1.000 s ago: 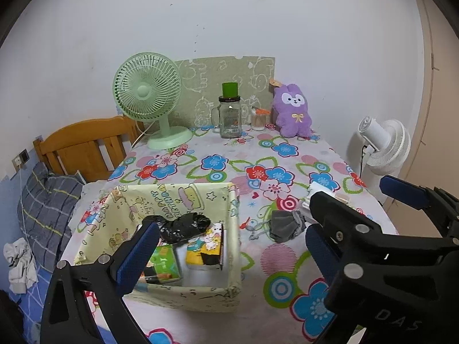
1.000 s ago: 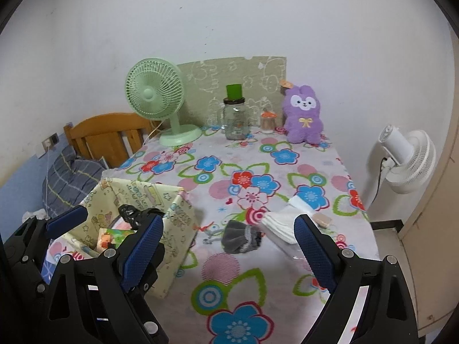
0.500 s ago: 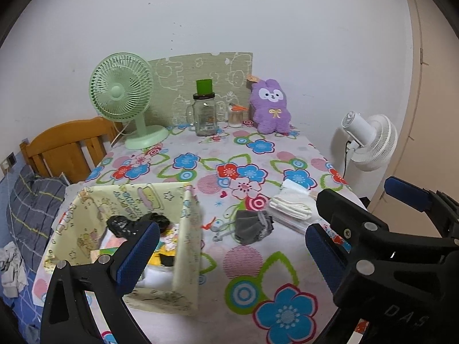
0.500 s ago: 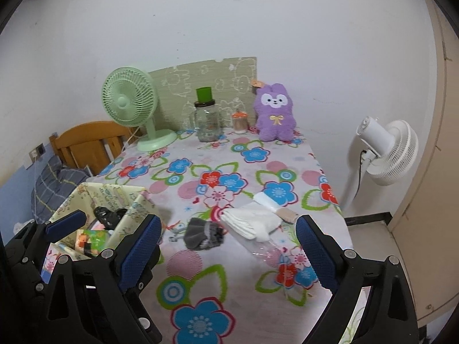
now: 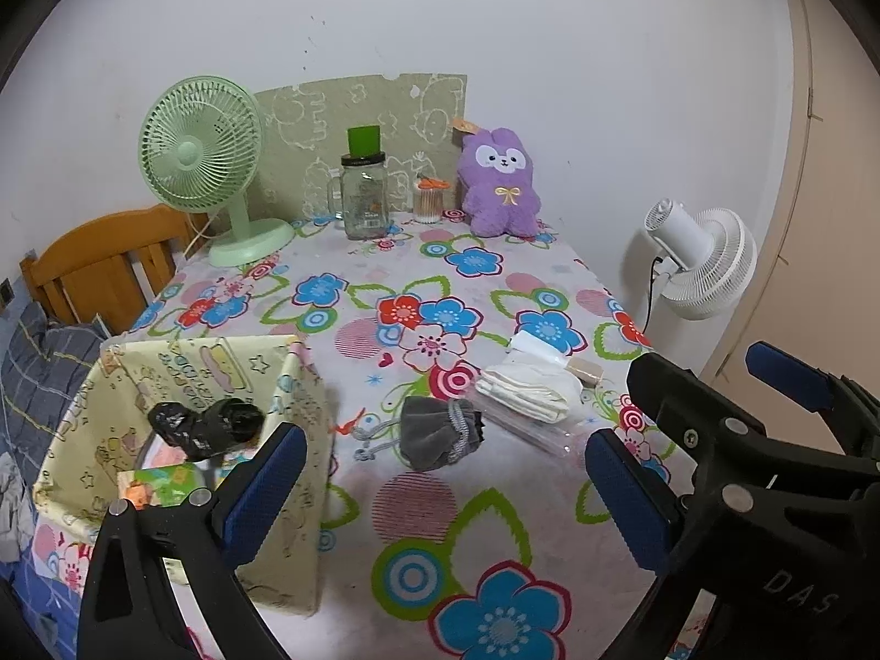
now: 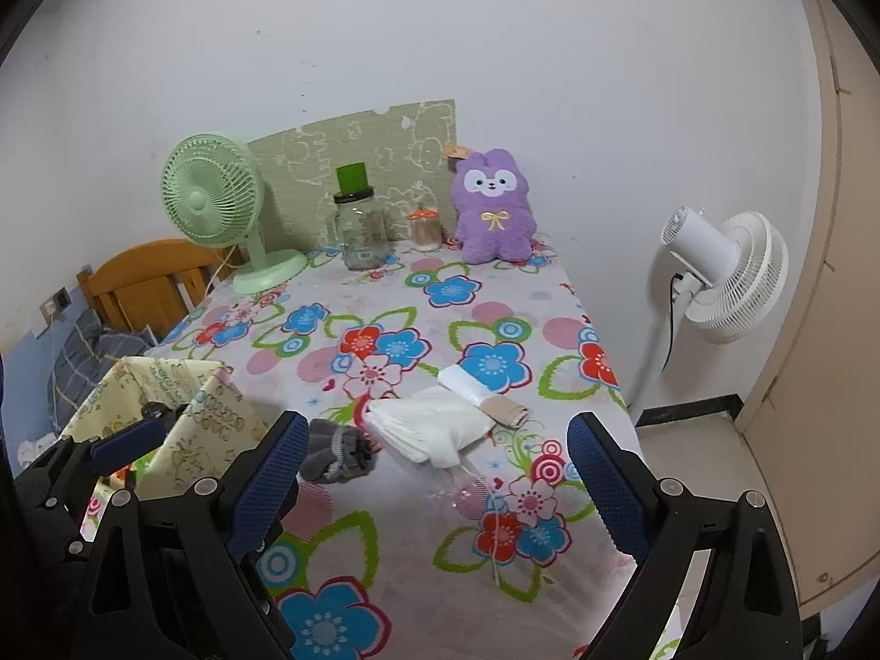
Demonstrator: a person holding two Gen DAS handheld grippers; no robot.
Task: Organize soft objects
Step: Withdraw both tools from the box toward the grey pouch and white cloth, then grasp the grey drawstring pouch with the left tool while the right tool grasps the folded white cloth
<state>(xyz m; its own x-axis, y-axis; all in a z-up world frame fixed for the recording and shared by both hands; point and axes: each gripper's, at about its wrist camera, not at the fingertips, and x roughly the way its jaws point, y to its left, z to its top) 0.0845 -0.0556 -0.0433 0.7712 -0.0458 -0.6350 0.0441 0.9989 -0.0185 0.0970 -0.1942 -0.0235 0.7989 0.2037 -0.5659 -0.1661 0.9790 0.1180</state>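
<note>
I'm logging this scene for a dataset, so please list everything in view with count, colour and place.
fabric bin: 1, pale yellow print, table's near left; holds a black bundle and colourful packs
pouch: 1, grey, drawstring, table centre, right of the bin
white cloths: 1 folded stack, on a clear bag, right of the pouch
beige piece: 1, small, beside the cloths
plush toy: 1, purple, far edge by the wall
glass jar: 1, clear, green top, far centre
small container: 1, orange lid, between jar and plush
desk fan: 1, green, far left
standing fan: 1, white, right of the table
tablecloth: 1, floral
chair: 1, wooden, left
left tongs: black, blue pads, open
right tongs: same, open
</note>
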